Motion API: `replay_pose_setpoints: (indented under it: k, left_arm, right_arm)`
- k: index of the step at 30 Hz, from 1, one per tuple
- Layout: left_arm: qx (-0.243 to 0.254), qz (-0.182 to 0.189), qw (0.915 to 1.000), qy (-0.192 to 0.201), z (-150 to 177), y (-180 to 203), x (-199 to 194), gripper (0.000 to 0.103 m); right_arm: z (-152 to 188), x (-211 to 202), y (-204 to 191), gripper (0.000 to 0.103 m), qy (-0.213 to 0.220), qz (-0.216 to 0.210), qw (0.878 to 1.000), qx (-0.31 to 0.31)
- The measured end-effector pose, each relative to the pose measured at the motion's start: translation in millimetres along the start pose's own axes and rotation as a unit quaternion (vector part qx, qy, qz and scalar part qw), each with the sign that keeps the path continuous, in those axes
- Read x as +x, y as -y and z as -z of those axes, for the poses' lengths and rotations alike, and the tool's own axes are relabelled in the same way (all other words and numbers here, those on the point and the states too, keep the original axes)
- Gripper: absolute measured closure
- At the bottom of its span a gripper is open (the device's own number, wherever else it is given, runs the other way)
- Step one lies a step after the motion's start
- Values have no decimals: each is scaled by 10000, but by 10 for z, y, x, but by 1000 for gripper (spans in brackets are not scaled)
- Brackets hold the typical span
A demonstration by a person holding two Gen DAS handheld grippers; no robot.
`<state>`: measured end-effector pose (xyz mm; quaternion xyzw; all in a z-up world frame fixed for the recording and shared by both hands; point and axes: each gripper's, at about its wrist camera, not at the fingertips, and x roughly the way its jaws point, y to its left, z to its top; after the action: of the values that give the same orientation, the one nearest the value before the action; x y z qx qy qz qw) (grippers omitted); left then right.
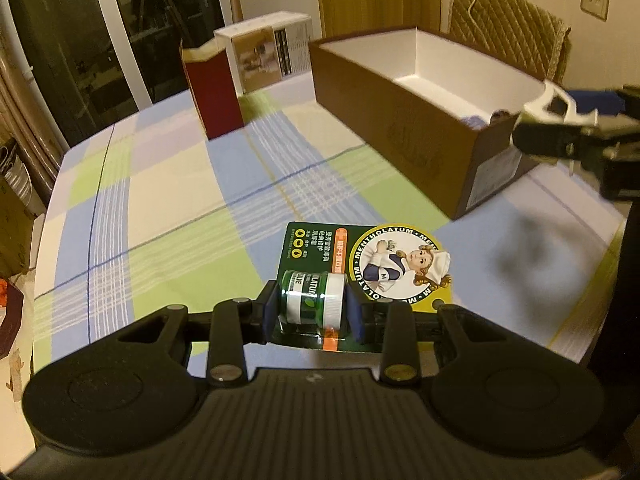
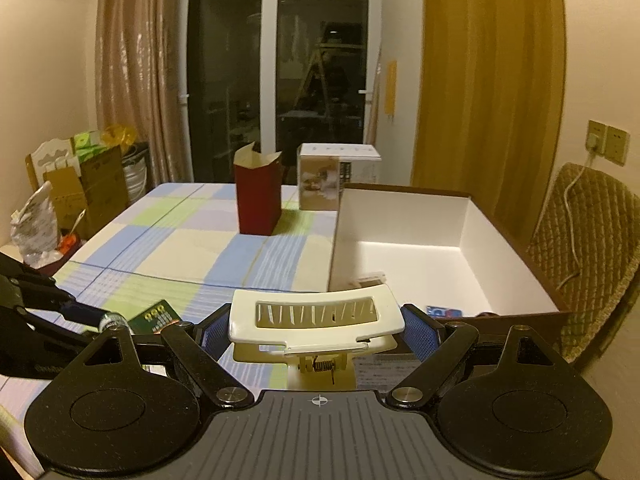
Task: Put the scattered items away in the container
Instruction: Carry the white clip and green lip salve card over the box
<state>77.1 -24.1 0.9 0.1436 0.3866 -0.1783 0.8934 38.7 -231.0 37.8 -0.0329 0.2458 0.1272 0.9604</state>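
Mentholatum pack (image 1: 320, 284), carded balm jar: clenched at the jar in my left tongs (image 1: 312, 308), lifted clear of the checked surface (image 1: 160, 200). Cream plastic clip (image 2: 316, 318): gripped across its width in my right tongs (image 2: 316, 332). Container (image 1: 400, 120), open brown box: lay ahead and right of the pack, long axis running away; my right tongs sat nearer, at its near corner

Home dining room, checked tablecloth (image 2: 168, 240), curtains (image 2: 136, 72), quilted chair (image 2: 592, 240), glass door (image 2: 320, 60)
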Motion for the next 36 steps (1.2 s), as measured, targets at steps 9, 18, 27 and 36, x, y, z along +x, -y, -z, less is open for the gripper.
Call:
replay_pose_setpoints:
  k: [9,18,27,36]
  left_arm:
    - [52,-11,9995,296,-232,167,-286,73]
    - [-24,140,9979,626,-557,308,-413,73]
    - [-50,412,9949,923,-1048,506,-308,73]
    - [82,589,9934,986,-1407,727,-36,73]
  right_arm:
    - [-44,-174,200,14,54,123,9994,333]
    - [-243,-198,478,14,49,337,9978,570]
    - [-498,41,908,14,-250,522,9965,603]
    - [-560,355,1240,14,-636,607,9937,692]
